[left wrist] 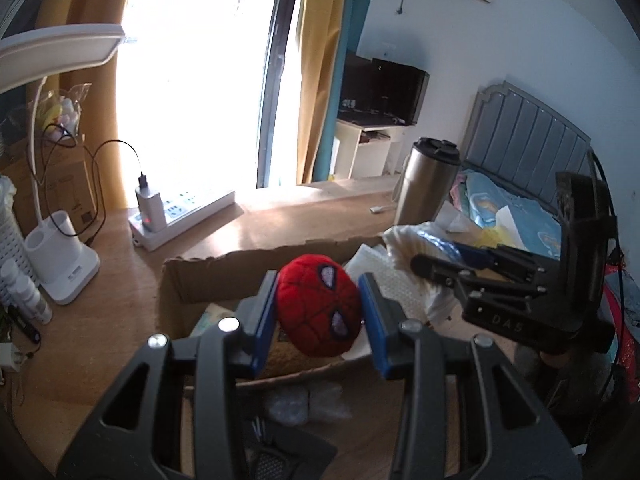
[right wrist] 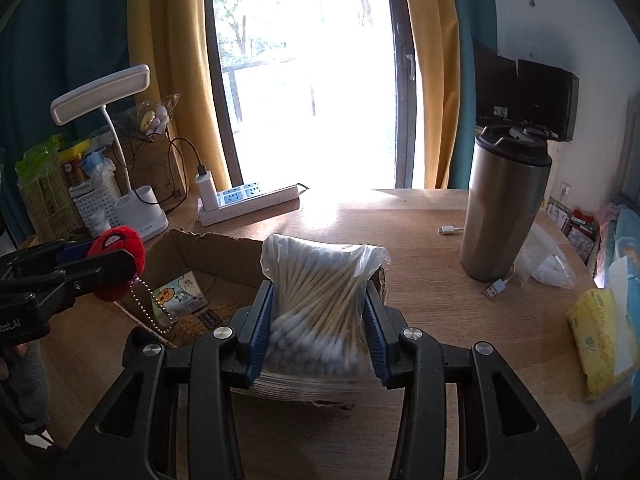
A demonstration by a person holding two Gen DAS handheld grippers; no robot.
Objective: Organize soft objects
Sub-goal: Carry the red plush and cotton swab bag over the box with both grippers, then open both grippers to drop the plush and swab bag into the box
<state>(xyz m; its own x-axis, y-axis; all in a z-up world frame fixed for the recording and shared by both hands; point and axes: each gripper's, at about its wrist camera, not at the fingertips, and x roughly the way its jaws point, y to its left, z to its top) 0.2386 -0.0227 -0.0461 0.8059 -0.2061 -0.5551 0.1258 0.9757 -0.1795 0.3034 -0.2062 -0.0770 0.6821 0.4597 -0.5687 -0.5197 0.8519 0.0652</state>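
Observation:
My left gripper (left wrist: 320,312) is shut on a red spider-mask plush (left wrist: 320,308) and holds it over the open cardboard box (left wrist: 208,276). In the right wrist view the plush (right wrist: 118,256) shows at the left with a bead chain (right wrist: 154,308) hanging from it. My right gripper (right wrist: 320,320) is shut on a clear bag of cotton swabs (right wrist: 316,292), held above the box's right side (right wrist: 216,248). The right gripper (left wrist: 452,264) also shows in the left wrist view, with the bag (left wrist: 404,276) pale beside it. A cartoon packet (right wrist: 180,292) lies inside the box.
On the wooden desk stand a steel tumbler (right wrist: 504,204), a white power strip (right wrist: 248,200) with a charger, a white desk lamp (right wrist: 136,204) and a white basket (right wrist: 96,200). A yellow tissue pack (right wrist: 596,332) and a loose USB cable (right wrist: 496,288) lie at the right.

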